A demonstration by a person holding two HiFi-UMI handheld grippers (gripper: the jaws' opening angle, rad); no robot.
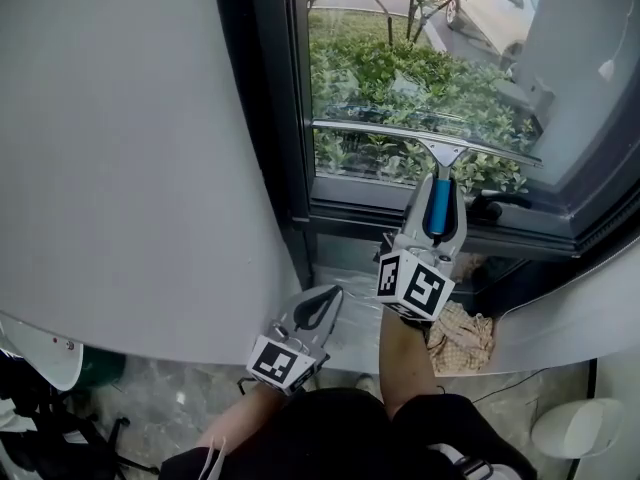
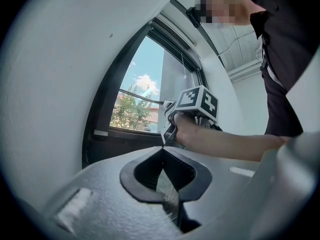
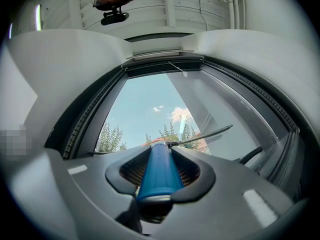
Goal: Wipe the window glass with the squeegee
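The squeegee (image 1: 438, 206) has a blue handle and a long metal blade (image 1: 420, 136) lying across the lower window glass (image 1: 420, 68). My right gripper (image 1: 436, 180) is shut on the blue handle (image 3: 159, 173), and the blade (image 3: 207, 135) shows beyond the jaws against the glass (image 3: 150, 111). My left gripper (image 1: 322, 298) hangs lower, below the sill by the grey wall, shut with nothing between its jaws. From the left gripper view the jaws (image 2: 163, 151) meet at the tips, and the right gripper's marker cube (image 2: 199, 101) and hand show ahead at the window.
A dark window frame (image 1: 285, 118) borders the glass on the left, with a dark sill (image 1: 420, 218) below. A curved grey wall (image 1: 130, 148) fills the left. A crumpled cloth (image 1: 462, 338) lies on the floor under the window. A black lever (image 1: 500, 204) sits at the sill's right.
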